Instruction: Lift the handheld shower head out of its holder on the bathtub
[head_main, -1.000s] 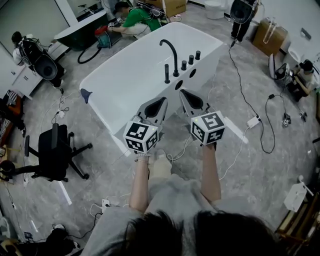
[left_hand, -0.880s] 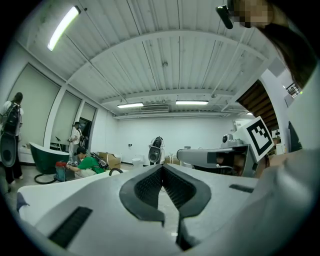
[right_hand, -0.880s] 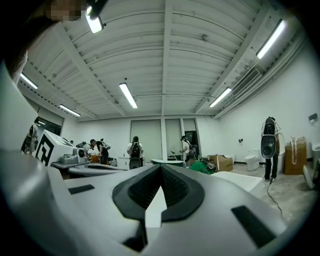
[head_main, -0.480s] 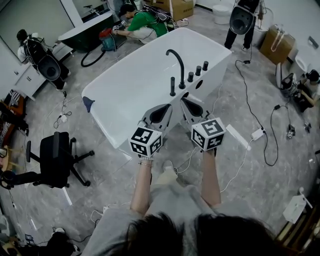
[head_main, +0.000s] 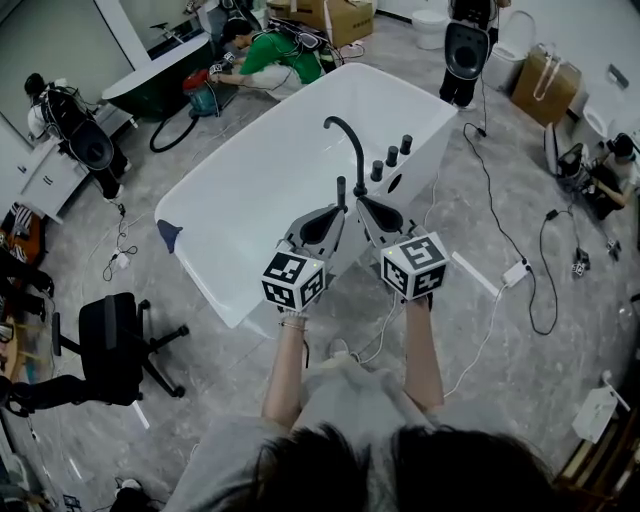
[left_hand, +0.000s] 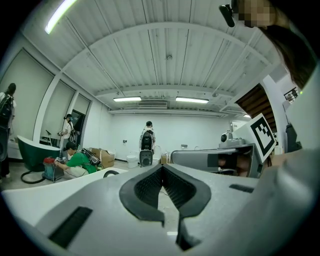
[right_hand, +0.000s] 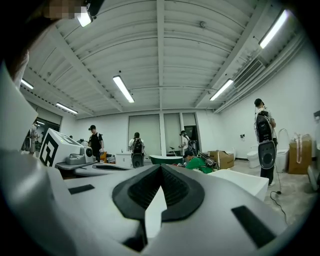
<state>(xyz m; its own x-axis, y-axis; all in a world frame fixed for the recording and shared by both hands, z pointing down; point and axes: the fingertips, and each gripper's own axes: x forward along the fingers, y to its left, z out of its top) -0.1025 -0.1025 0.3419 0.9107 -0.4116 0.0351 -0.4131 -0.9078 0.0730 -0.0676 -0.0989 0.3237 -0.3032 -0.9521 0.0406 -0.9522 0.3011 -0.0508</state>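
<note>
Setting: open workshop floor in grey stone finish, seen from above in the head view.
Bathtub (head_main: 230, 195): white, freestanding, set diagonally, directly ahead of both grippers.
Gooseneck spout (head_main: 350, 140): black, arched over the basin, mounted on the tub's near right rim.
Knobs (head_main: 391, 157): three, black, in a row on the same rim beyond the spout.
Handheld shower head (head_main: 341, 188): black, slim, standing upright on that rim just beside the spout's base, on the camera's side; not lifted off.
Left gripper (head_main: 337, 211): held level, aimed at the tub; jaws pressed together in the left gripper view, nothing between them; tip just beside the shower head's lower end, contact not readable.
Right gripper (head_main: 362, 199): held level beside the left one; jaws pressed together in the right gripper view, nothing between them; tip near the spout's base, just right of the shower head.
Marker cubes (head_main: 292, 280): one at the rear of each gripper, black-and-white squares, above bare forearms.
Office chair (head_main: 110, 335): black, on castors, well left of the tub.
Dark green tub (head_main: 150, 78): far left, well apart from the white one.
Person in green top (head_main: 275, 52): crouched at the white tub's far end.
Cardboard box (head_main: 345, 12): behind that person.
Power strip (head_main: 515, 270): white, on the floor to the right, black cable running from it.
</note>
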